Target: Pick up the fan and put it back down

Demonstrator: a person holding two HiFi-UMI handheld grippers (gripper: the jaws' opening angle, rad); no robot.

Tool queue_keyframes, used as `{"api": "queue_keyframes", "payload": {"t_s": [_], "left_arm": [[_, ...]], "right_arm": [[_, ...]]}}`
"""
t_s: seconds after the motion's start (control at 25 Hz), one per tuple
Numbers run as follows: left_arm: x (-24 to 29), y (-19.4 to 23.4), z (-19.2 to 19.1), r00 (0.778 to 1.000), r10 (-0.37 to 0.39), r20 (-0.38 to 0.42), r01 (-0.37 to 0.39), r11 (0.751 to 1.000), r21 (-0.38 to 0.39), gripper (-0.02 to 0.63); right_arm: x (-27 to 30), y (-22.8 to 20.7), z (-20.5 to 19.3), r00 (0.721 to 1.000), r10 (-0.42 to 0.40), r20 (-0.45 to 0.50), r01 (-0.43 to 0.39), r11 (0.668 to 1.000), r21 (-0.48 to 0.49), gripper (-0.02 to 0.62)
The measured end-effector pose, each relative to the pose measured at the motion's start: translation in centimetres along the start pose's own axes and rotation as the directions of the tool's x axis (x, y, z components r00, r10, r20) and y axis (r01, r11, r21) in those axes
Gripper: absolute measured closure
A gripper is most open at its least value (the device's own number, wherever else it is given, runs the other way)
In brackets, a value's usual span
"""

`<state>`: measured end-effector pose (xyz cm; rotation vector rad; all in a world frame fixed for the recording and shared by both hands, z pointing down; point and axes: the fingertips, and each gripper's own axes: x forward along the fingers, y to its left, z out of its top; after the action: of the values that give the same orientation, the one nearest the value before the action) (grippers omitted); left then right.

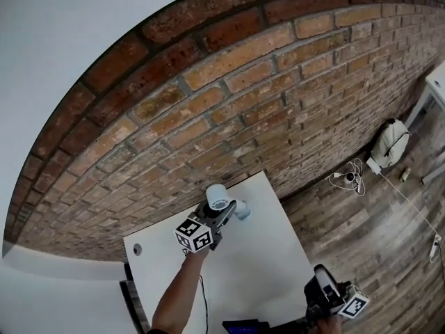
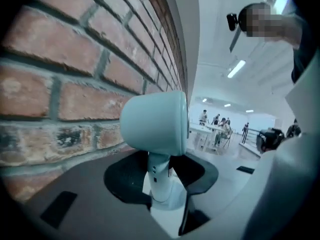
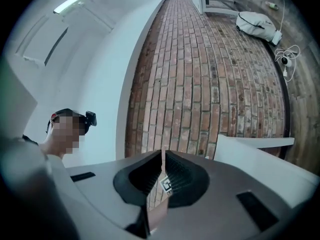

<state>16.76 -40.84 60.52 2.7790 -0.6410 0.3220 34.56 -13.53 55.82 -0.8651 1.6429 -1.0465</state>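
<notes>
Brickwork [image 1: 229, 96] is being shown rising behind the white table [image 1: 264, 277], against the table's far edge. Over the far part of that table, the left gripper [image 1: 228, 213] is being closed at a narrow setting on the fan [image 1: 217, 195], which is being pinched by its slim stem. At the table's near right corner, the right gripper [image 1: 321, 280] is being carried with its jaws all but together and nothing between the pads. The step in hand is being judged as the carry between lift and set-down. It is best done with the stem gripped firmly, the fan held upright, and the base lowered flat onto the table, well in from its edges, before the jaws are opened. Only in the left gripper view are the pads being shown on the stem, under the head and above the round base. Only in the head view is the fan's place on the table being given, though whether the base is touching the table cannot be told.
</notes>
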Motion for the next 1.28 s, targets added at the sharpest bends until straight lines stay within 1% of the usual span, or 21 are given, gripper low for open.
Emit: {"api": "queue_keyframes", "payload": {"t_s": [0.12, 0.2, 0.24, 0.36, 0.44, 0.56, 0.68, 0.76, 0.8, 0.84, 0.92, 1.0, 1.04, 1.2, 1.28], "left_arm": [[-6.1, -1.5, 1.8, 0.995, -0.010, 0.102, 0.022, 0.993, -0.118, 0.439], [-10.4, -2.3, 3.0, 0.987, 0.010, 0.158, 0.019, 0.984, -0.175, 0.439], [-12.6, -2.8, 3.5, 0.983, 0.026, 0.180, 0.008, 0.982, -0.189, 0.439], [-19.4, -4.6, 4.5, 0.970, 0.081, 0.231, -0.034, 0.980, -0.198, 0.439], [-23.9, -6.0, 5.1, 0.954, 0.117, 0.276, -0.057, 0.975, -0.217, 0.439], [-30.0, -7.9, 5.7, 0.916, 0.167, 0.365, -0.068, 0.961, -0.268, 0.439], [-36.1, -9.5, 5.9, 0.858, 0.200, 0.473, -0.035, 0.942, -0.334, 0.439], [-39.9, -10.3, 5.8, 0.822, 0.213, 0.527, -0.018, 0.936, -0.351, 0.439], [-41.5, -10.6, 5.6, 0.812, 0.219, 0.541, -0.020, 0.937, -0.349, 0.439], [-42.9, -10.9, 5.1, 0.808, 0.224, 0.545, -0.029, 0.938, -0.344, 0.439], [-45.1, -11.4, 3.9, 0.812, 0.237, 0.534, -0.051, 0.939, -0.339, 0.439], [-47.0, -11.7, 2.7, 0.815, 0.245, 0.525, -0.059, 0.937, -0.345, 0.439], [-47.8, -11.7, 2.2, 0.811, 0.246, 0.531, -0.054, 0.935, -0.351, 0.439], [-50.2, -12.3, 1.1, 0.780, 0.246, 0.575, -0.007, 0.923, -0.384, 0.439], [-50.8, -12.8, 1.0, 0.772, 0.247, 0.585, 0.000, 0.921, -0.389, 0.439]], "right_arm": [[1.7, 0.5, -1.7, 0.999, 0.032, -0.041, -0.031, 0.999, 0.019, 0.588], [3.1, 0.7, -3.3, 0.995, 0.059, -0.075, -0.057, 0.998, 0.034, 0.586], [3.9, 1.1, -4.1, 0.992, 0.074, -0.098, -0.071, 0.997, 0.037, 0.588], [5.9, 3.1, -6.9, 0.980, 0.118, -0.162, -0.113, 0.993, 0.037, 0.586], [6.8, 4.8, -9.3, 0.969, 0.141, -0.201, -0.136, 0.990, 0.040, 0.588], [7.5, 6.9, -13.1, 0.951, 0.156, -0.266, -0.151, 0.988, 0.038, 0.588], [8.2, 10.2, -17.3, 0.935, 0.178, -0.307, -0.176, 0.984, 0.033, 0.588], [8.2, 12.1, -20.6, 0.922, 0.186, -0.340, -0.185, 0.982, 0.034, 0.588], [7.9, 12.9, -22.2, 0.914, 0.189, -0.360, -0.190, 0.981, 0.032, 0.588], [7.7, 13.8, -23.6, 0.906, 0.194, -0.376, -0.199, 0.980, 0.025, 0.588], [7.2, 16.0, -26.1, 0.898, 0.199, -0.392, -0.214, 0.977, 0.007, 0.588], [6.7, 18.2, -28.3, 0.901, 0.196, -0.387, -0.215, 0.977, -0.005, 0.588], [6.4, 18.9, -29.2, 0.903, 0.191, -0.386, -0.211, 0.977, -0.012, 0.588], [3.1, 19.0, -31.6, 0.902, 0.162, -0.401, -0.187, 0.982, -0.023, 0.588], [2.2, 19.5, -32.2, 0.899, 0.152, -0.411, -0.188, 0.981, -0.049, 0.588]]}}
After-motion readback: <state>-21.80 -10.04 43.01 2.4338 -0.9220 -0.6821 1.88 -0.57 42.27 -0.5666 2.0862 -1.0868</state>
